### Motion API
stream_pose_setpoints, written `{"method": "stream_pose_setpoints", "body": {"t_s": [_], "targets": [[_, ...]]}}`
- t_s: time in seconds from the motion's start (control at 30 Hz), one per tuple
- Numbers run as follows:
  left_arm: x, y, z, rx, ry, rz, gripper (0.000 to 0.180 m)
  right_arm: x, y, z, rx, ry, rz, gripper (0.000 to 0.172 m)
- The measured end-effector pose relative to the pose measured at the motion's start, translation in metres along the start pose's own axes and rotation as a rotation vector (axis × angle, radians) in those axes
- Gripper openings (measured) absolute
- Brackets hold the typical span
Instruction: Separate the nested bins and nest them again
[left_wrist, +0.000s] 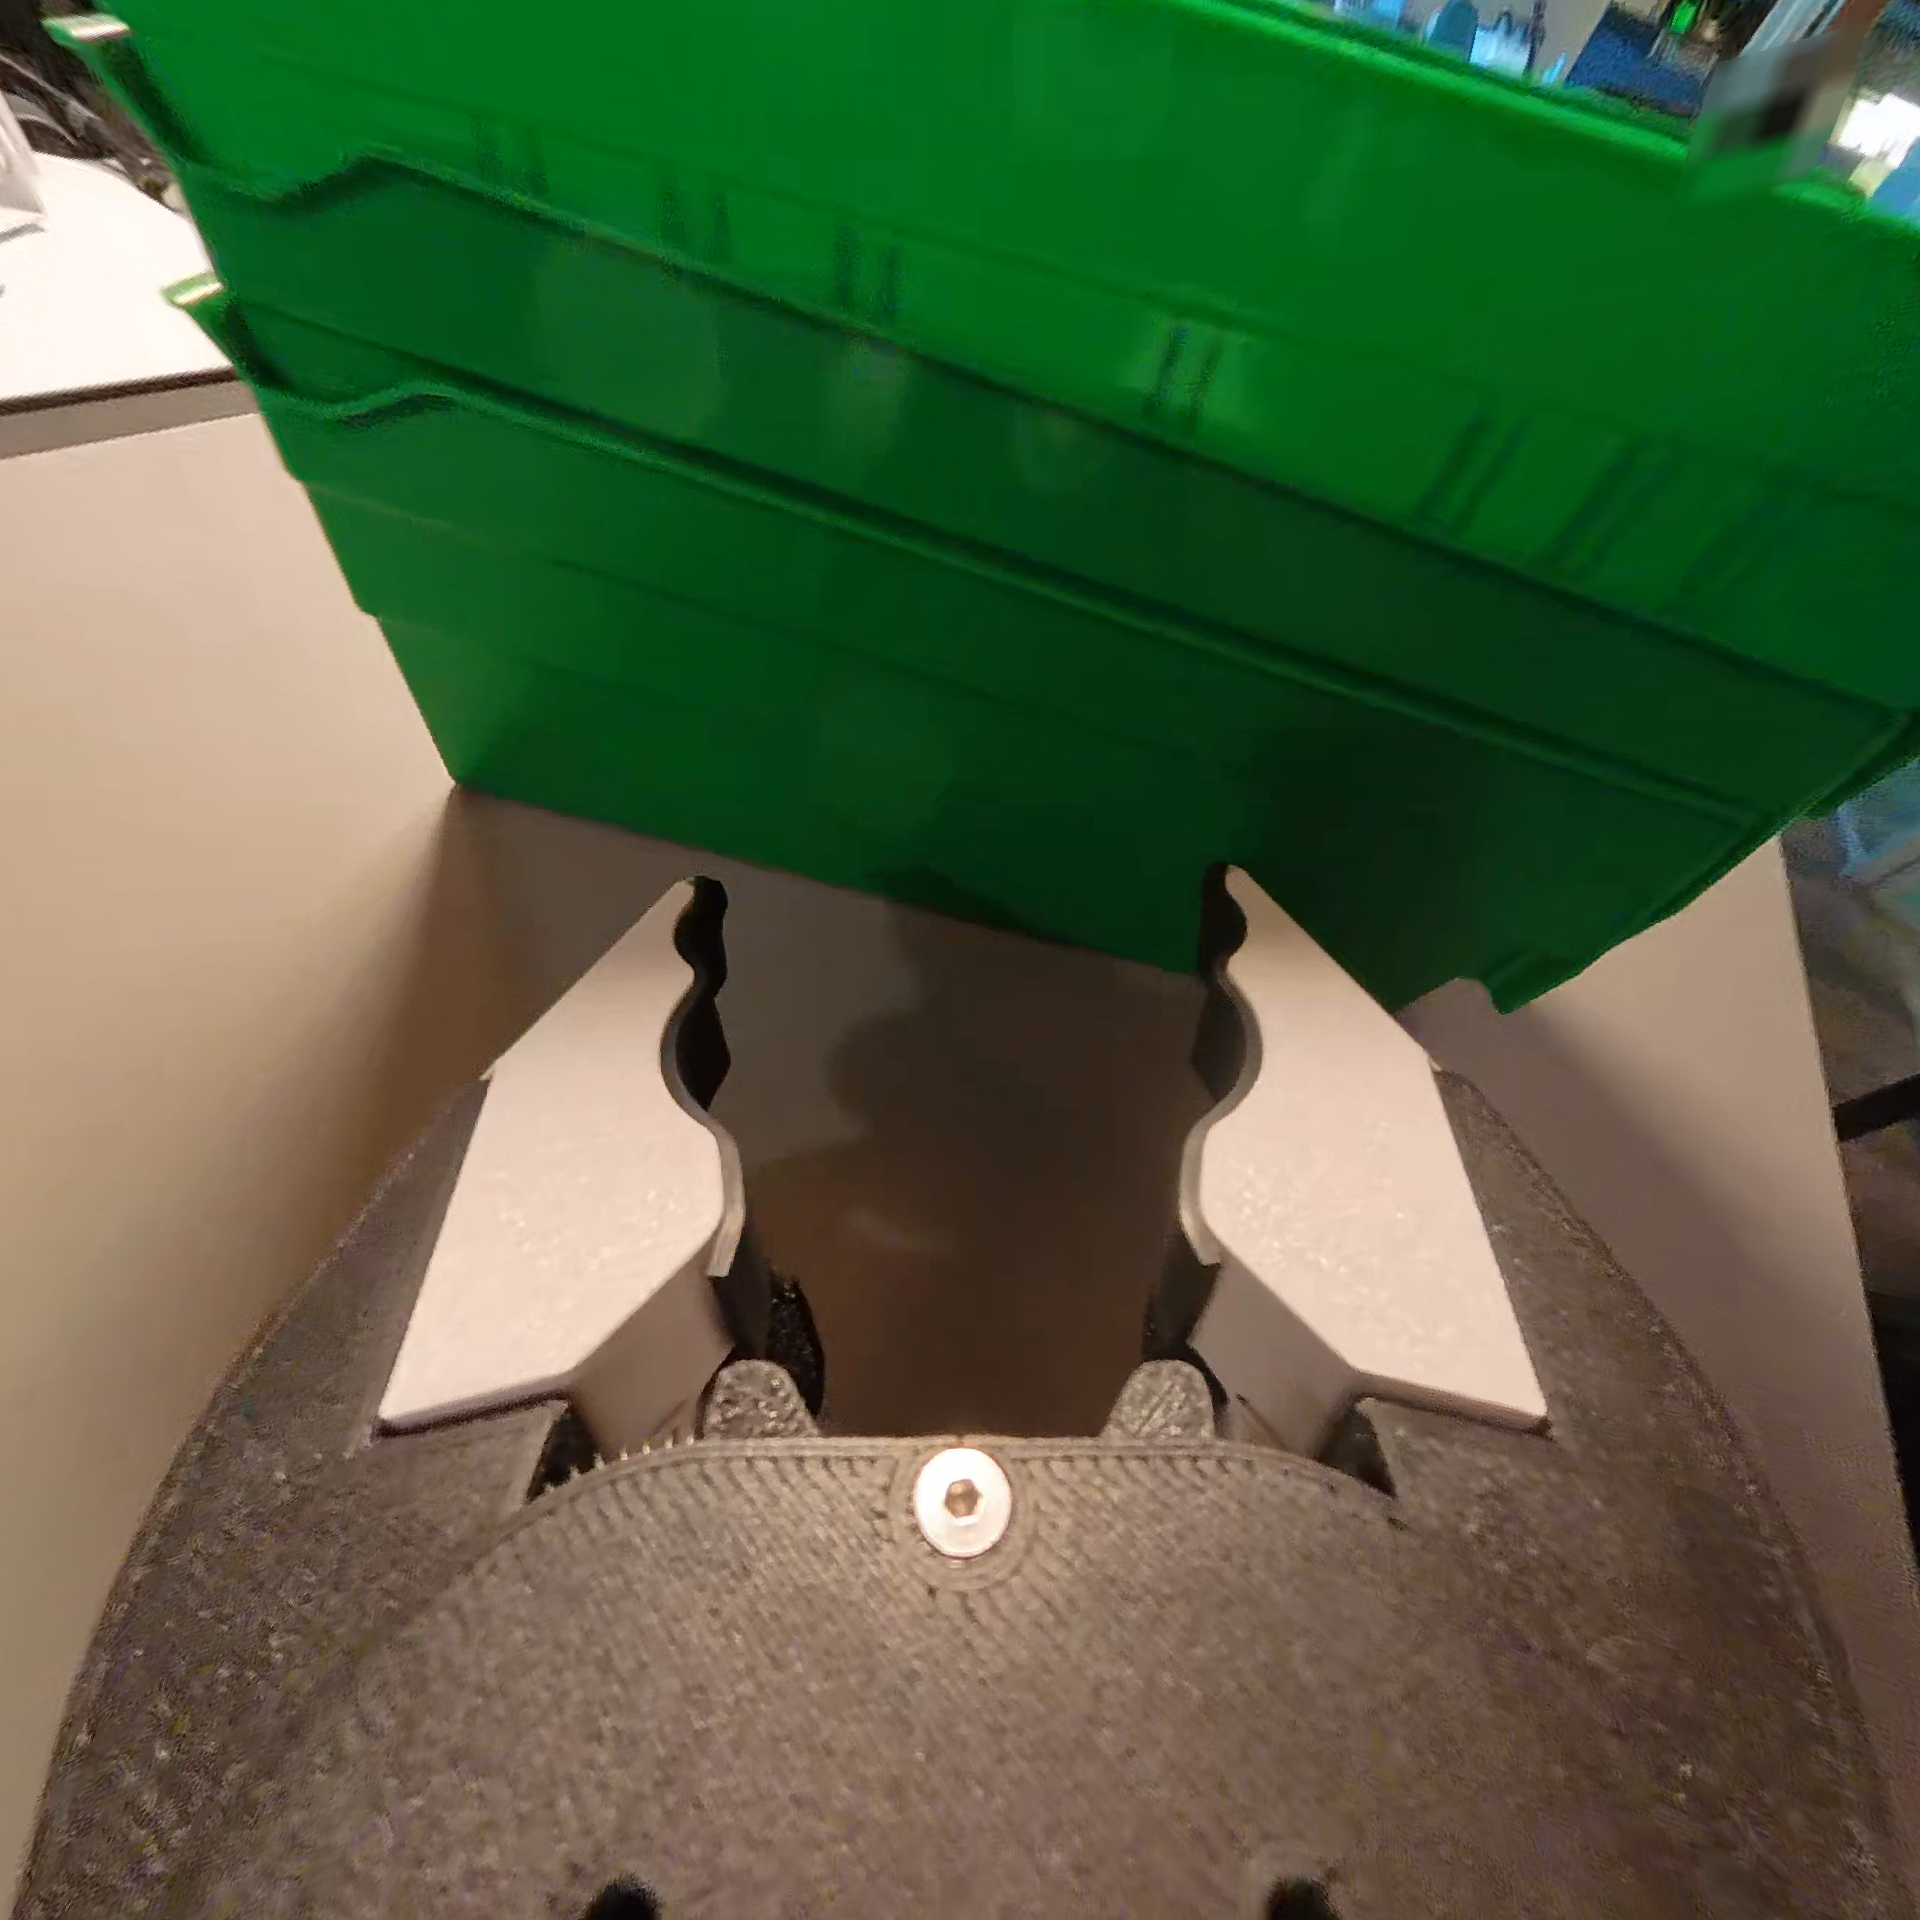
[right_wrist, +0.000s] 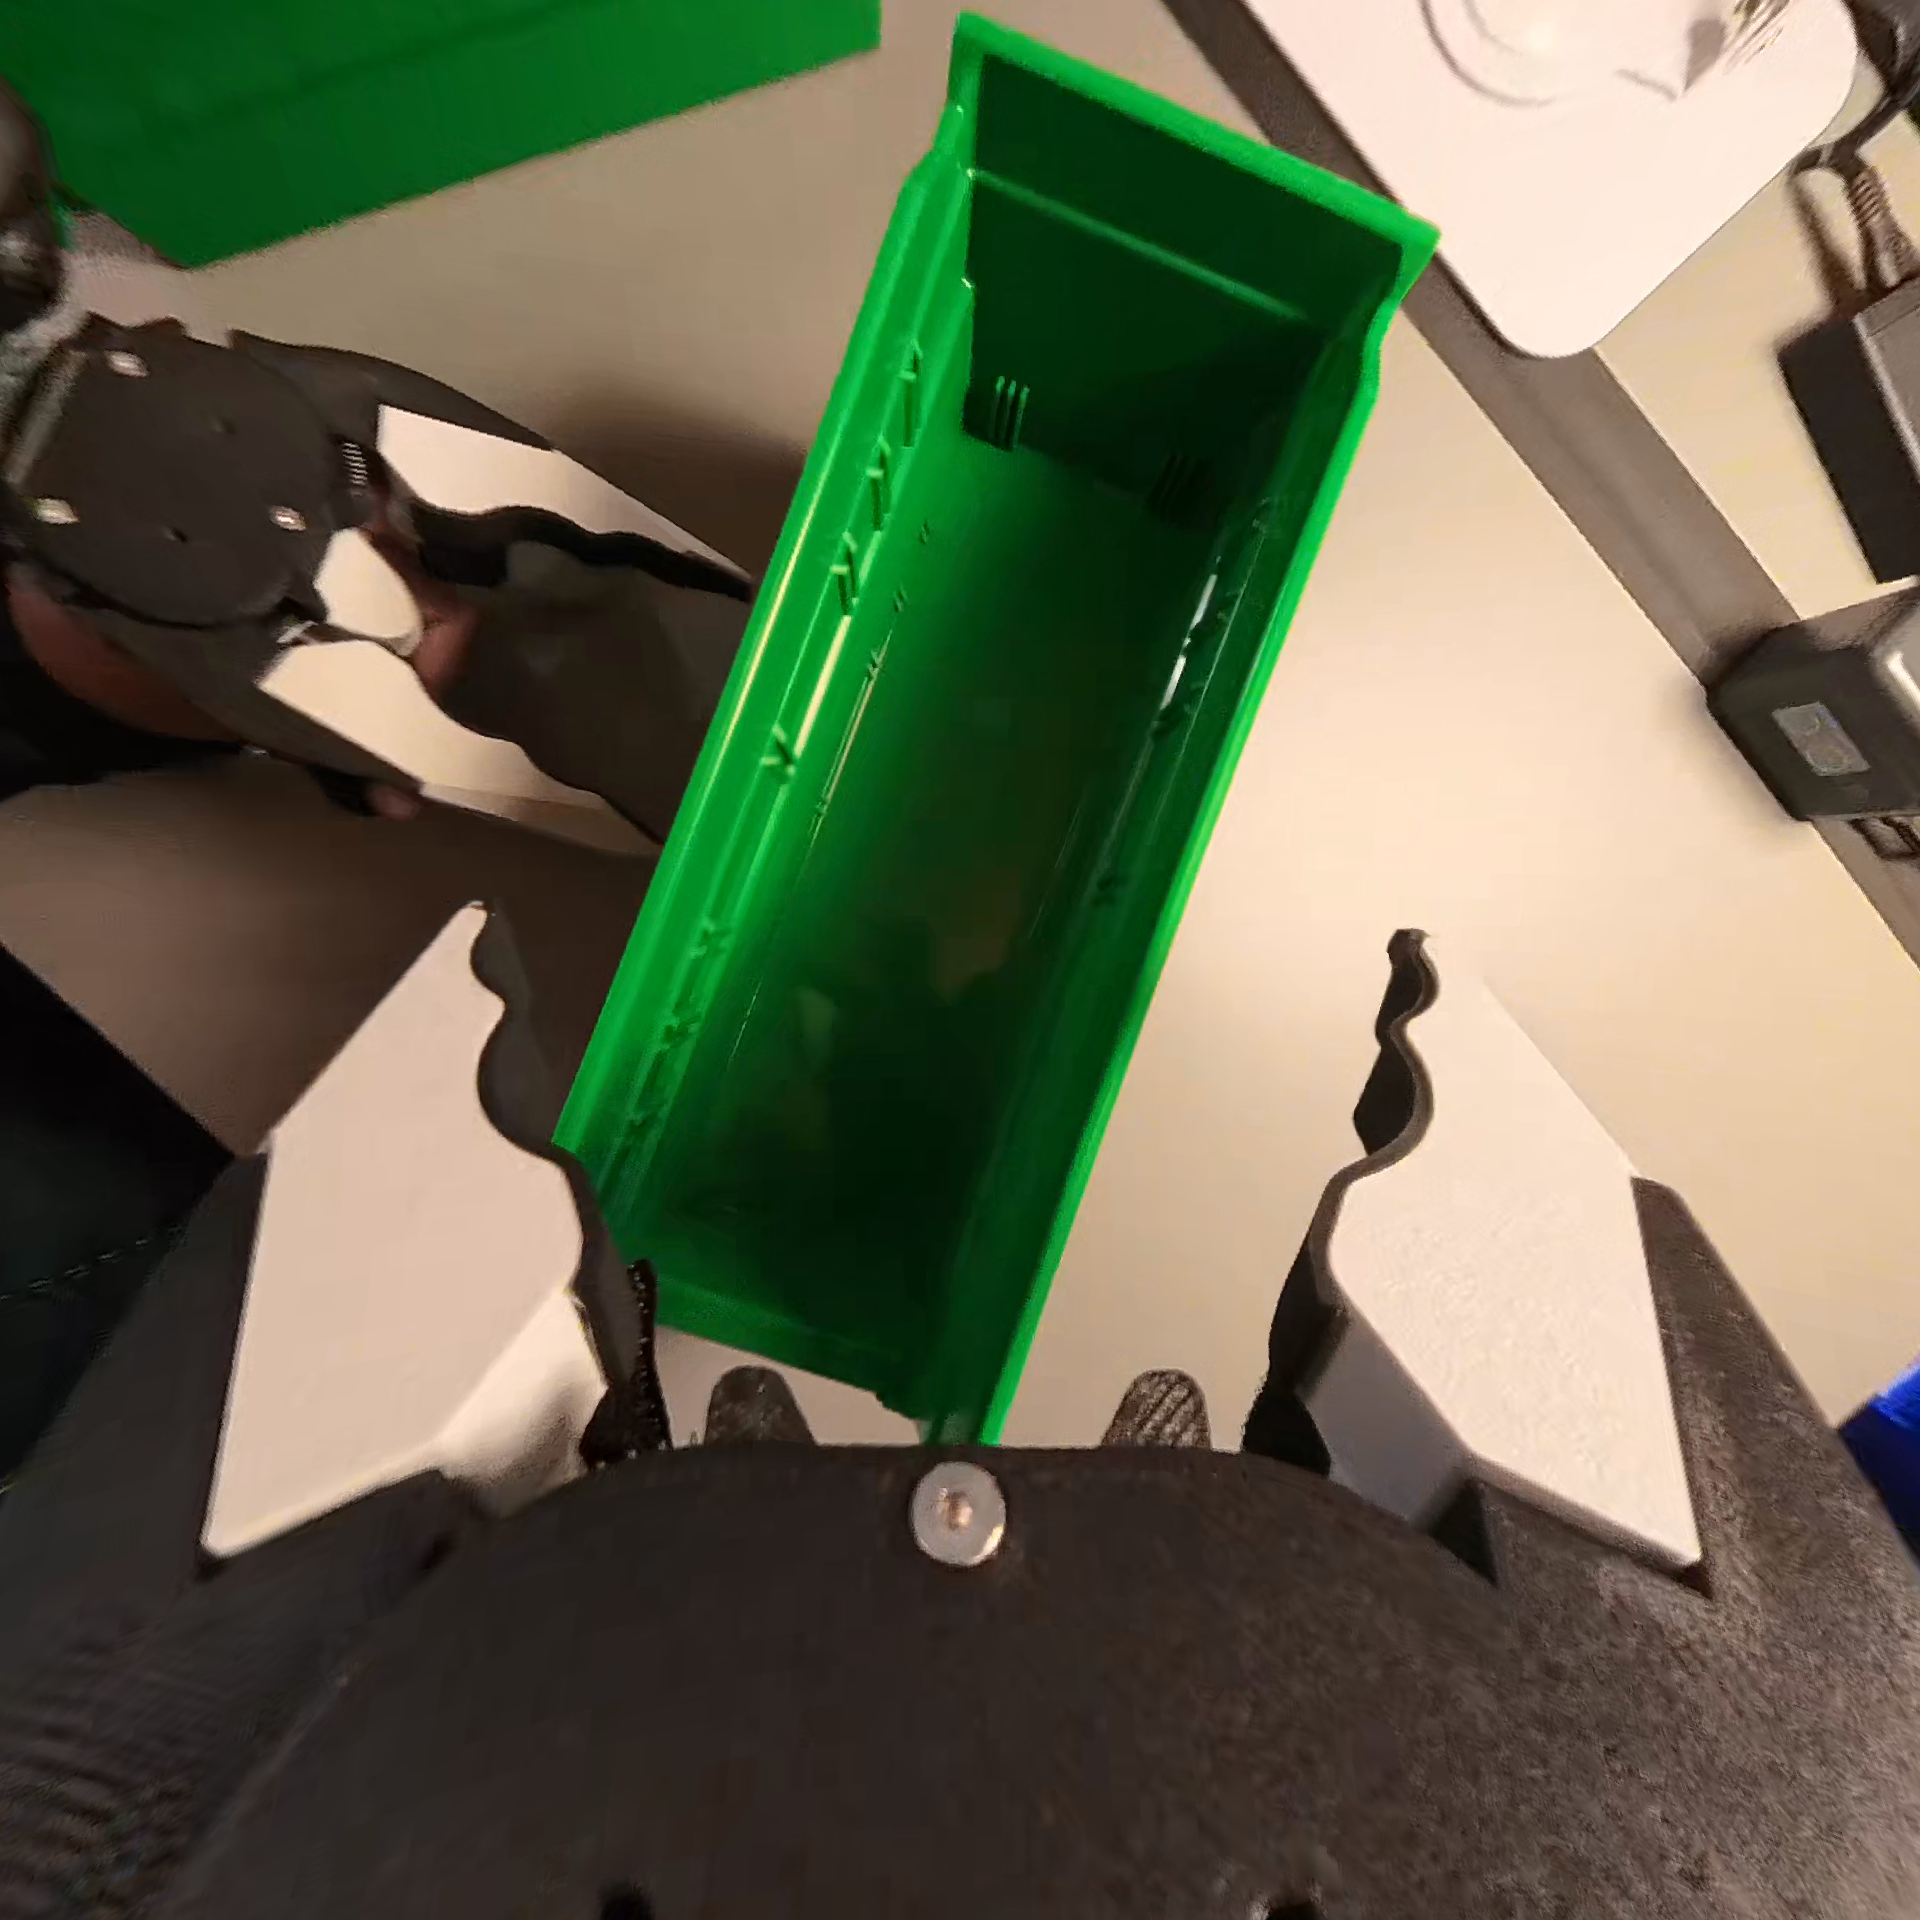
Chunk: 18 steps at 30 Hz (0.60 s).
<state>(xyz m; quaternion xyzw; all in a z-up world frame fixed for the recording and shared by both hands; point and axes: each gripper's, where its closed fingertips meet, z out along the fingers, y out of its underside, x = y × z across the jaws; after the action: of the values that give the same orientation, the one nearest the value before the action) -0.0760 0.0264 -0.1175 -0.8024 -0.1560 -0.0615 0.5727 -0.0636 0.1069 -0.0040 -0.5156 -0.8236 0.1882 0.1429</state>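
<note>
Nested green bins (left_wrist: 935, 540) sit on the beige table (left_wrist: 208, 727), two rims stacked one above the other on the side wall, so they are not yet pulled apart. The right gripper (right_wrist: 945, 956) hangs above, looking down into the open top; the bins' long axis runs away from it, tipped a little to the right, and the near short end lies close under its body. Its fingers (right_wrist: 416, 1195) are spread wide with nothing pinched: the left pad is at or just beside the bin's near-left corner, contact unclear, while the right pad stands clear of the right wall with bare table between. The left gripper (left_wrist: 961, 883) comes in low from the side, facing the long side wall near the base. Its fingers (left_wrist: 582, 1143) are also spread and hold nothing; the tips are near the wall's bottom edge, and whether the right tip touches I cannot tell. Judgement: the right gripper is the better placed for the upper bin, since both long walls fall between its pads, while the left looks set to brace the lower one. Another green bin (right_wrist: 364, 114) lies farther off on the table, well apart. A white tray (right_wrist: 1558, 187) and black adapters (right_wrist: 1829, 717) are at the far edge.
</note>
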Motion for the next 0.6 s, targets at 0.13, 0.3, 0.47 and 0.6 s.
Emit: {"method": "stream_pose_setpoints", "body": {"t_s": [0.13,0.3,0.47,0.6], "targets": [[-0.003,-0.001,0.000,0.016,0.011,-0.069,0.089,0.012,-0.002,0.029,-0.146,0.066,-0.005,0.157],[-0.002,0.001,0.001,0.000,0.002,-0.056,0.088,0.005,-0.007,0.045,-0.208,0.056,-0.025,0.150],[-0.001,0.003,0.001,-0.008,-0.003,-0.047,0.087,0.005,-0.001,0.054,-0.256,0.054,-0.020,0.142],[-0.002,0.003,0.001,-0.006,-0.002,-0.062,0.086,0.004,-0.001,0.053,-0.260,0.044,-0.029,0.131]]}}
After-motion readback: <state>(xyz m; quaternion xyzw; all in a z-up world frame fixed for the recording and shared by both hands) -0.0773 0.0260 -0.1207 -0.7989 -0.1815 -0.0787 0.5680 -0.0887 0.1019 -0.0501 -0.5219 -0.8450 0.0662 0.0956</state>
